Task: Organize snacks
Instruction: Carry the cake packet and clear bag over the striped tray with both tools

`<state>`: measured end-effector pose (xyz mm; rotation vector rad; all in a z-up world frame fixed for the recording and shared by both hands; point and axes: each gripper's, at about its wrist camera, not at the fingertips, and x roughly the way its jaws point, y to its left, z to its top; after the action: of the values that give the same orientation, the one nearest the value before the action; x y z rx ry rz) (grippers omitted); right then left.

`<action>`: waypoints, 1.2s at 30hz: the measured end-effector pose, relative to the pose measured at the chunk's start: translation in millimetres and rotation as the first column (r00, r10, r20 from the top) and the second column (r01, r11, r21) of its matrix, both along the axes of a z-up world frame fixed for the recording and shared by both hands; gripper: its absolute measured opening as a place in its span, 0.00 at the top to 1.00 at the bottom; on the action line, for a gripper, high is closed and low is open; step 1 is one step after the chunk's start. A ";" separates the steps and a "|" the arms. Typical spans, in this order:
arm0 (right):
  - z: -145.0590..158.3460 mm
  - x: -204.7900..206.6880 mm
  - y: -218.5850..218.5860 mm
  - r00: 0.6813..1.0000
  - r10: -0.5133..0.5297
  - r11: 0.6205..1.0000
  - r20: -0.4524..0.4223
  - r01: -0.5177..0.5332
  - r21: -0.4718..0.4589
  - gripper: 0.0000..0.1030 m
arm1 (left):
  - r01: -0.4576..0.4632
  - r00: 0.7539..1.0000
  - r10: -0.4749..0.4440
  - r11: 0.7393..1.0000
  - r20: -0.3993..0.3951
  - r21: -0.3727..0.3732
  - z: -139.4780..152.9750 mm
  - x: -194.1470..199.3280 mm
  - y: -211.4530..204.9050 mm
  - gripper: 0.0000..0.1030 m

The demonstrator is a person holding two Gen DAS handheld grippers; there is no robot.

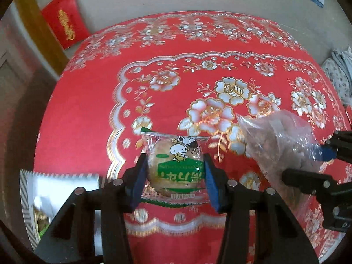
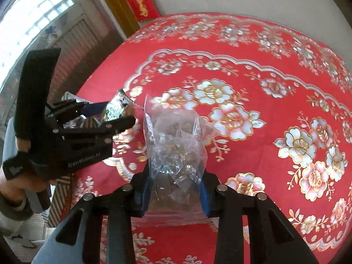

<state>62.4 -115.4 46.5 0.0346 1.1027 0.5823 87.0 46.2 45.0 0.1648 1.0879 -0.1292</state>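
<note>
The left gripper (image 1: 175, 173) has its jaws clamped on a wrapped cake (image 1: 176, 167) above the red desk (image 1: 88, 132); to its right, the right gripper (image 2: 176, 187) grips a clear bag (image 2: 176, 149).

I see the pastry packet (image 1: 176, 167) left of the clear bag (image 1: 283, 145), both over the worktop's (image 1: 88, 114) near edge

Round table's got a red tablecloth (image 1: 88, 114) with silver-gold flowers, plus a white striped-edge snack packet (image 1: 44, 189) lying by its edge.
</note>
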 end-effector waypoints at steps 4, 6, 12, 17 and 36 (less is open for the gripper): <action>9.0 -1.6 13.7 0.999 0.034 0.999 0.020 -0.034 -0.003 0.65 | -0.041 0.999 0.040 0.999 0.025 0.016 8.9 -15.5 8.6 0.51; 13.1 -3.5 21.1 0.998 0.057 0.998 0.025 -0.057 -0.003 0.65 | -0.062 0.998 0.062 0.998 0.026 0.015 12.0 -22.2 14.8 0.51; 9.1 -8.1 41.2 0.993 0.117 0.993 0.011 -0.117 -0.021 0.65 | -0.103 0.994 0.102 0.994 0.024 0.027 16.1 -39.9 31.5 0.51; -12.4 -10.9 57.2 0.987 0.157 0.985 -0.044 -0.160 -0.071 0.65 | -0.124 0.992 0.123 0.992 0.014 0.018 12.6 -50.8 40.3 0.51; -29.6 -9.3 102.9 0.965 0.253 0.933 -0.063 -0.260 -0.247 0.62 | -0.167 0.986 0.168 0.986 0.018 -0.025 18.0 -55.0 58.5 0.51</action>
<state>53.1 -12.5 16.9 -0.3288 1.2132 0.6711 32.1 104.7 63.0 0.0525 1.0750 0.0104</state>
